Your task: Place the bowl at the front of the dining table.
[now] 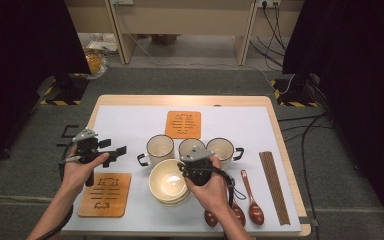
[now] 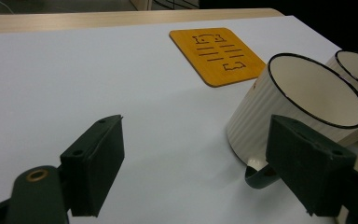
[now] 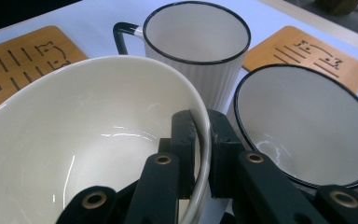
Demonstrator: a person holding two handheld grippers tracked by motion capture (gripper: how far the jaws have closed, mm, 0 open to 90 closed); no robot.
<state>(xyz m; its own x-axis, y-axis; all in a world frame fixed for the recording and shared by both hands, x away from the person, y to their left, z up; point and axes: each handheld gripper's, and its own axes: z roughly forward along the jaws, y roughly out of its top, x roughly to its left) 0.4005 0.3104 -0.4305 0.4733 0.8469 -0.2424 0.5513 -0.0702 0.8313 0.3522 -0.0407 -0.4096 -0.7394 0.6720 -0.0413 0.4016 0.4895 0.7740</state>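
Between the two pads of my right claw (image 3: 200,154) sits the rim of the cream bowl (image 3: 74,140); one pad is inside the bowl, the other outside, and both press on the rim. This bowl is the top one of a small stack near the front edge of the white surface (image 1: 130,120), in the middle. My left claw (image 2: 191,172) hangs wide open over the surface and holds nothing. Its right pad is just beside the first mug (image 2: 303,98), near the dark handle. Behind the bowl stand three mugs in a row. On the right side lie spoons (image 1: 252,200) and chopsticks (image 1: 275,185). One wooden mat (image 1: 105,195) lies under my left hand (image 1: 80,170), another mat (image 1: 183,124) lies farther back.
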